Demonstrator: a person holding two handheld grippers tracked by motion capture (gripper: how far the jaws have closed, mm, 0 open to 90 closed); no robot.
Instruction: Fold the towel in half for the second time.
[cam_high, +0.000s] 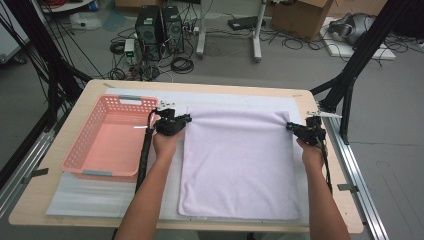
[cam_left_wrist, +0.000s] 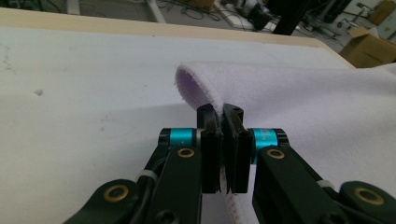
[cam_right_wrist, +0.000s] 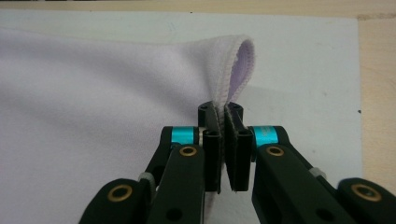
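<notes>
Cables, computer towers and cardboard boxes cluttered the floor beyond the far edge of the wooden worktop (cam_high: 320, 107), which carried a white mat (cam_high: 100, 195) under everything. On that mat lay a pale lilac towel (cam_high: 240, 165), spread flat and square to the person, its near hem close to the worktop's front edge.

Both far corners were already gripped. The left tool (cam_high: 186, 119) had its jaws pressed together on the towel's far left corner, and the left gripper view showed the stitched hem (cam_left_wrist: 198, 91) curling up out of the pinch. The right tool (cam_high: 290, 126) pinched the far right corner the same way, the hem (cam_right_wrist: 229, 79) looping above its closed jaws in the right gripper view.

By my judgement the grasping step was done and a fold was about to start: both corners would need lifting together and carrying toward the person, level with each other, so the far edge lands on the near edge without skew.

Room for that looked adequate. The towel's middle was bare, and nothing stood between the hands. A pink basket (cam_high: 82, 160) sat just beside the left forearm (cam_high: 150, 200), near enough that the elbow or the trailing cable could brush its rim. On the right, the towel's side ran close to the worktop's edge and the black frame post (cam_high: 345, 115).
</notes>
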